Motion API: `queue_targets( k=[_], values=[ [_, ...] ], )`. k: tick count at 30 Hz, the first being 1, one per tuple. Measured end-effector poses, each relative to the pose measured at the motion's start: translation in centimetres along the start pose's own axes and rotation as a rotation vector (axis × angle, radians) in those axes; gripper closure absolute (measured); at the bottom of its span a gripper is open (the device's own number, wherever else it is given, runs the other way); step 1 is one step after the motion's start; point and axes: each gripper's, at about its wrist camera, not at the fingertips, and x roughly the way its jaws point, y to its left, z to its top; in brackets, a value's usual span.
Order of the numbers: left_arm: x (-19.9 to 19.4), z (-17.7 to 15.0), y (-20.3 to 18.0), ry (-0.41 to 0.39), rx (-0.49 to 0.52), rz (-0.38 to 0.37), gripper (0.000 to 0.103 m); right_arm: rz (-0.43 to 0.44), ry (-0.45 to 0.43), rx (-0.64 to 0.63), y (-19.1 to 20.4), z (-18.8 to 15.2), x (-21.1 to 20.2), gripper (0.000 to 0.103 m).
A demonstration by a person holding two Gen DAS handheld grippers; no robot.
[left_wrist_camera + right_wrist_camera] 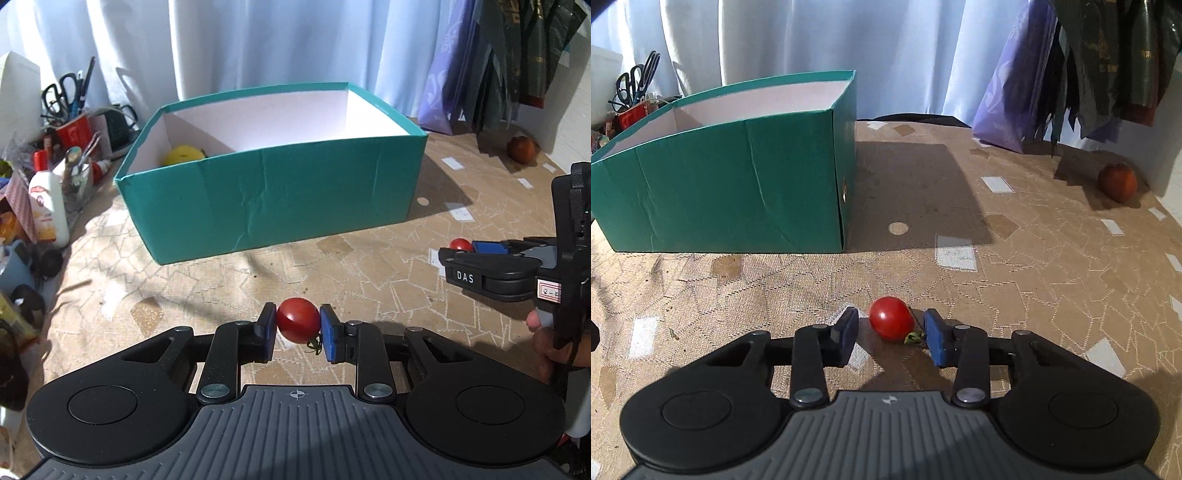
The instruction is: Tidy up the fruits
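Left hand-held gripper (298,326) clamps a cherry tomato (298,325) above the worktop (221,288), short of the teal box (269,188). Right hand-held gripper (891,330) spread around second tomato (891,318) on worktop, right of box edge.

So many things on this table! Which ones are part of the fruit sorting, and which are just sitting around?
Part of the job:
- cherry tomato pinched in the left gripper
- second cherry tomato between the open fingers of the right gripper
- teal box
- yellow fruit inside it
- reddish fruit far right

Just lying about:
- scissors
- white bottle
- purple bag
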Motion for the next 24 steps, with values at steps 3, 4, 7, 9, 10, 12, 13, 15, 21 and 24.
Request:
queue_targets(
  k=[3, 4, 7, 9, 10, 12, 13, 15, 21, 24],
  values=[
    [0.1, 0.1, 0.4, 0.004, -0.011, 0.007, 0.075, 0.001, 0.003, -0.010, 0.3, 0.3, 0.1, 0.075],
    [0.1, 0.1, 0.5, 0.005, -0.014, 0.007, 0.075, 0.004, 0.004, -0.008, 0.3, 0.3, 0.1, 0.076],
    [0.2, 0.3, 0.7, 0.002, -0.018, 0.004, 0.074, 0.004, 0.006, 0.000, 0.4, 0.4, 0.1, 0.077],
    [0.2, 0.4, 0.8, 0.001, -0.019, -0.001, 0.074, 0.005, 0.008, 0.013, 0.2, 0.4, 0.1, 0.077],
    [0.3, 0.5, 0.8, -0.001, -0.019, -0.002, 0.074, 0.007, 0.007, 0.018, 0.1, 0.4, 0.2, 0.079],
    [0.3, 0.6, 0.9, -0.005, -0.021, -0.006, 0.074, 0.008, 0.006, 0.017, 0.1, 0.4, 0.0, 0.079],
    [0.2, 0.8, 1.0, -0.007, -0.022, -0.007, 0.074, 0.009, 0.006, 0.019, 0.1, 0.3, 0.0, 0.080],
    [0.2, 1.3, 1.3, -0.009, -0.029, -0.006, 0.074, 0.010, 0.005, 0.031, 0.0, 0.3, 0.0, 0.080],
    [-0.2, 4.5, 2.4, -0.072, -0.057, 0.049, 0.074, -0.019, -0.019, 0.064, 0.4, 0.4, -1.8, 0.080],
    [0.0, 6.8, 3.2, -0.107, -0.093, 0.079, 0.074, -0.008, -0.037, 0.067, 1.3, 0.9, -3.2, 0.080]
  ],
)
